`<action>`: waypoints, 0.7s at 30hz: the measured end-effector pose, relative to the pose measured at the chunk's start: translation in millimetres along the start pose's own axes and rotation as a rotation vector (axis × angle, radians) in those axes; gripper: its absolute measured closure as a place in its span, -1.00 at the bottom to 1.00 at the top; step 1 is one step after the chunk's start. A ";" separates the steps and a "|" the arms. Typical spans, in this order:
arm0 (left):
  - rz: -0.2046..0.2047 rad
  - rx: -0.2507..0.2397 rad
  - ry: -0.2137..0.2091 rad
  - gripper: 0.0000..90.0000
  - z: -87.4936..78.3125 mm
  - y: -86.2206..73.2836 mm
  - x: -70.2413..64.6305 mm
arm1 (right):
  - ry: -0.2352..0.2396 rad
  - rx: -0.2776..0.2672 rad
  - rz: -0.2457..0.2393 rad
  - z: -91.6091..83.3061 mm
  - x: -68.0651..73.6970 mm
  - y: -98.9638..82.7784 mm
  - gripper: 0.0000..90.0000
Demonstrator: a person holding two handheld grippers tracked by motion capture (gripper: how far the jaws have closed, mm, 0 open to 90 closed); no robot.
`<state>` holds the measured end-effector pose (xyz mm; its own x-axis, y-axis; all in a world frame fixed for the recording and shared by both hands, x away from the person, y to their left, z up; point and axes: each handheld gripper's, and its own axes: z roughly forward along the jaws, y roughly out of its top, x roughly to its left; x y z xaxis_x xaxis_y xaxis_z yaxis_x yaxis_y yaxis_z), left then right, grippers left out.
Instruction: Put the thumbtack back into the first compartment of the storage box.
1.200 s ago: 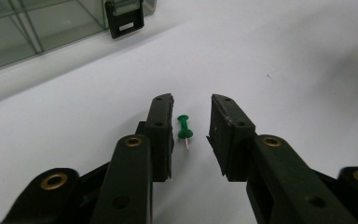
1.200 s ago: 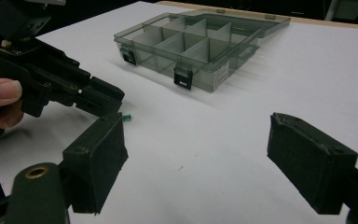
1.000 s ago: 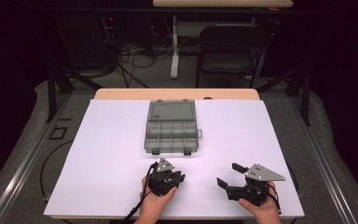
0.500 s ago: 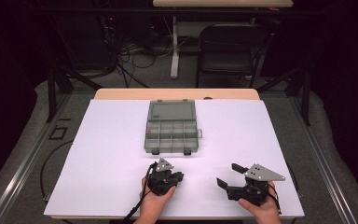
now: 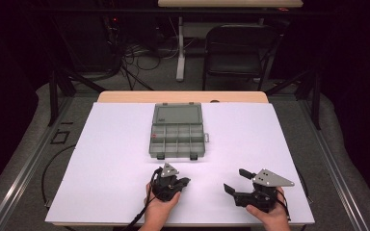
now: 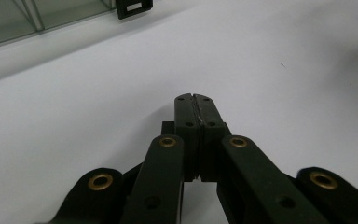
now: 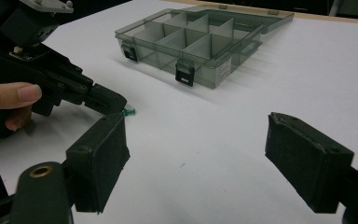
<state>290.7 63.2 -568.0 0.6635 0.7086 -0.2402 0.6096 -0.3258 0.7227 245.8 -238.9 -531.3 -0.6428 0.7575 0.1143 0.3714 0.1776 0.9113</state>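
On the near part of the white table (image 5: 111, 159), the left gripper (image 5: 182, 182) has just been closing its fingers, now pinched on a small green piece (image 7: 129, 111), apparently just picked up. The right gripper (image 5: 236, 180) waits open, empty. The open compartment box (image 5: 177, 131), farther back, seems nearly empty; placing remains.

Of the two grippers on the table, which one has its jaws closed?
The left gripper: its two black jaws stand pressed flat together. The right gripper has its jaws wide apart with bare white table between them.
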 end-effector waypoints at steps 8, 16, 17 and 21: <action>-0.014 -0.005 -0.008 1.00 0.1 0.0 1.2 | 0.000 0.008 -0.003 0.0 -0.4 0.0 -0.56; -0.032 -0.023 -0.017 1.00 -3.3 3.2 3.1 | 0.000 0.009 -0.002 -0.2 -0.4 0.0 -0.55; -0.025 -0.026 -0.018 1.00 -4.8 4.5 3.8 | 0.000 0.009 -0.002 -0.2 -0.4 0.0 -0.55; -0.036 -0.052 -0.014 1.00 -12.6 9.6 6.3 | 0.002 0.009 -0.002 0.0 -0.3 0.0 -0.55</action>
<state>295.2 72.4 -554.4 0.6474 0.7107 -0.2753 0.6103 -0.2671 0.7457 246.0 -239.2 -531.3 -0.6449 0.7557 0.1137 0.3760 0.1843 0.9081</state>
